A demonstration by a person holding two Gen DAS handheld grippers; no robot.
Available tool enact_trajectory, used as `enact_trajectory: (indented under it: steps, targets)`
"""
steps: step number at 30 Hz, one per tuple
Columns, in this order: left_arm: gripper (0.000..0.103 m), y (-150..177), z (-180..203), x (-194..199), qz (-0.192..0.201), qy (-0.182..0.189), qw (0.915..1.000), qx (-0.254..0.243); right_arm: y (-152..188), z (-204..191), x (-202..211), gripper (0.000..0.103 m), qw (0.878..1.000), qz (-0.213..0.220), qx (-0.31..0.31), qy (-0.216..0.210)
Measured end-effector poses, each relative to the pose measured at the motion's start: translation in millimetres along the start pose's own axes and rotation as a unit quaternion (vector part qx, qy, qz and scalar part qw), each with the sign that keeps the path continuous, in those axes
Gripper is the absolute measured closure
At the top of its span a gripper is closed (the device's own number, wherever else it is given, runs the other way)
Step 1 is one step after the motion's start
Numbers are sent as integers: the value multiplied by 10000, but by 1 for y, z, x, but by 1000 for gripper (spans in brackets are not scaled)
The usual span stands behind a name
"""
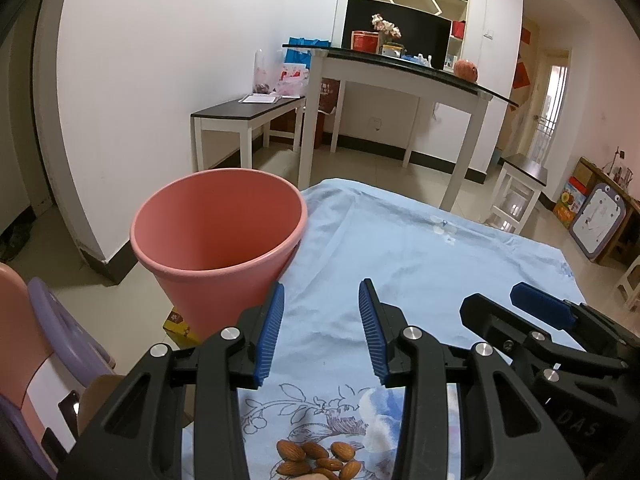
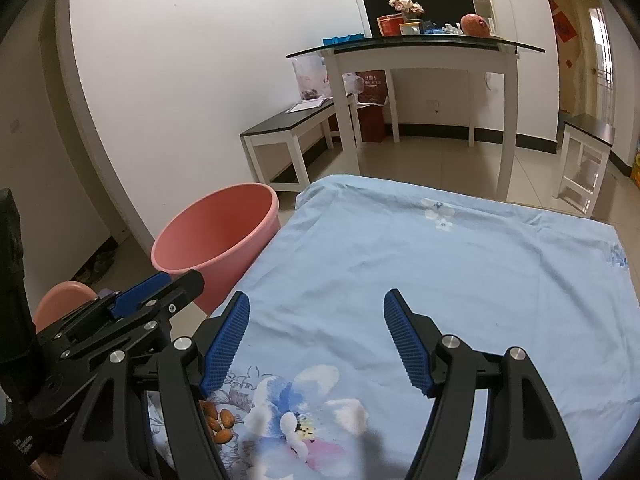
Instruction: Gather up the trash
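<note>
Your left hand-held gripper [image 1: 321,330] and right hand-held gripper [image 2: 316,346] both tilt downward over the blue floral cloth [image 2: 440,264], jaws spread, gripping nothing. The almonds [image 1: 318,462] lie near you, under the left one. The pink bin [image 1: 218,236] stands far left. No writing is readable.

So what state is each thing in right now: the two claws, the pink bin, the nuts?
left gripper: open, holding nothing
right gripper: open wider, holding nothing
pink bin: upright beside the table, no trash visible inside
almonds: piled loose on the blue cloth
</note>
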State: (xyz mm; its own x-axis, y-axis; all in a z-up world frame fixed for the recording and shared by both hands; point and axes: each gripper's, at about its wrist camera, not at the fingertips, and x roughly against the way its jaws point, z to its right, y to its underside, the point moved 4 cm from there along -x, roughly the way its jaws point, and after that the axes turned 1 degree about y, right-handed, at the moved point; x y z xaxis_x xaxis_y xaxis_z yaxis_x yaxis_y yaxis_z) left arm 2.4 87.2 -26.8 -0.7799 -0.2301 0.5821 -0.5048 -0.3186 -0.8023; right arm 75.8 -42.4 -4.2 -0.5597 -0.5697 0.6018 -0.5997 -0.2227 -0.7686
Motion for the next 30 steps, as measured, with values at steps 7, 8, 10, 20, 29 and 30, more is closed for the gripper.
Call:
enact_trajectory:
  steps: [7,8,10,20,29,30]
  targets:
    - [64,1,-1,-2,-23,-20,10000,-15,0,2,-1,34,10000,-16,-14,-1]
    - [64,2,-1,-4,-28,-25,10000,-21,0,3,0,34,10000,-15,-14,-1]
    - [64,3,-2,-6,-48,-36,10000,-25,1,4,0,34,10000,-21,-15,3]
    - [64,1,5,-16,-140,-2,9998,-119,-2,15,-5,34,9999,-76,-73,52]
    - [64,-6,25,-29,-391,509,9975,-280,-2,60,5,34,9983,-9,-301,497]
    - [64,-6,32,-31,-430,631,9964,-368,-2,68,7,34,9978,3,-338,575]
